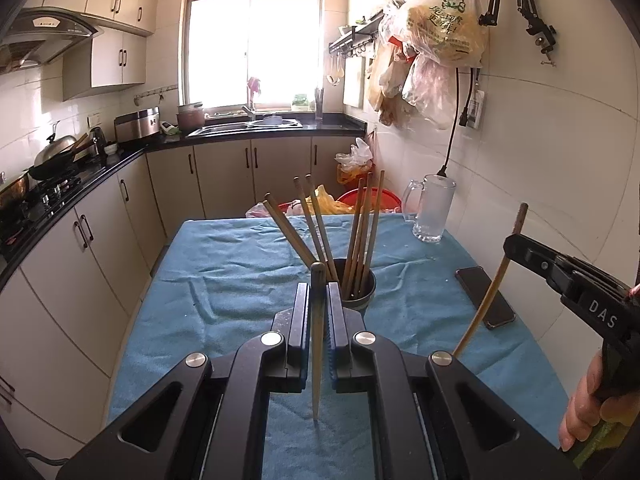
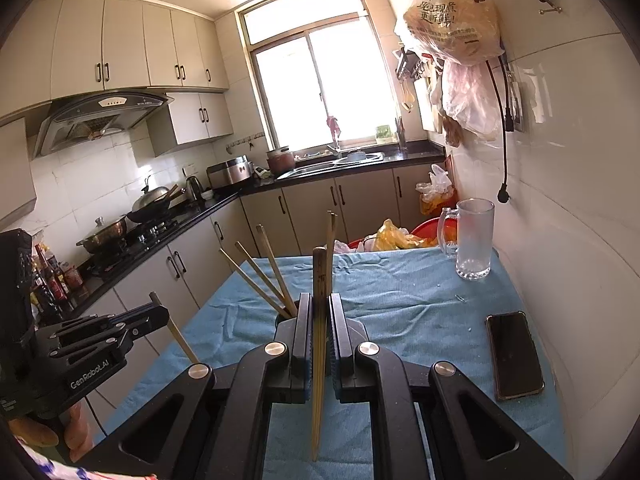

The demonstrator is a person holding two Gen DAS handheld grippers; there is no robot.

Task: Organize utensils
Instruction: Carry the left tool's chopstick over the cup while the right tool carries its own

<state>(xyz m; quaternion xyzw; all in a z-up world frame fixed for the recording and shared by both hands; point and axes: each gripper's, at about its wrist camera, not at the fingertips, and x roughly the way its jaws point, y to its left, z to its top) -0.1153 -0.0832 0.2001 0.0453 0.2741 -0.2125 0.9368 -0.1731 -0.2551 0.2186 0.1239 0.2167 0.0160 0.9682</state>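
Observation:
A dark cup (image 1: 367, 295) stands mid-table on the blue cloth (image 1: 224, 280) with several wooden chopsticks (image 1: 362, 224) leaning in it. Just in front of it, my left gripper (image 1: 319, 288) is shut on one chopstick (image 1: 317, 360), held upright with its thin tip down. At the right edge my right gripper (image 1: 511, 245) grips another chopstick (image 1: 490, 300), slanted. In the right wrist view my right gripper (image 2: 320, 298) is shut on its chopstick (image 2: 318, 380) and hides most of the cup (image 2: 285, 316). The left gripper (image 2: 160, 313) with its chopstick (image 2: 182, 340) shows at the left.
A dark phone (image 1: 486, 299) (image 2: 514, 354) lies on the cloth at the right. An empty glass mug (image 1: 431, 208) (image 2: 473, 236) stands at the far right corner by the tiled wall. Kitchen counters run along the left. Bags and a red basin sit beyond the table.

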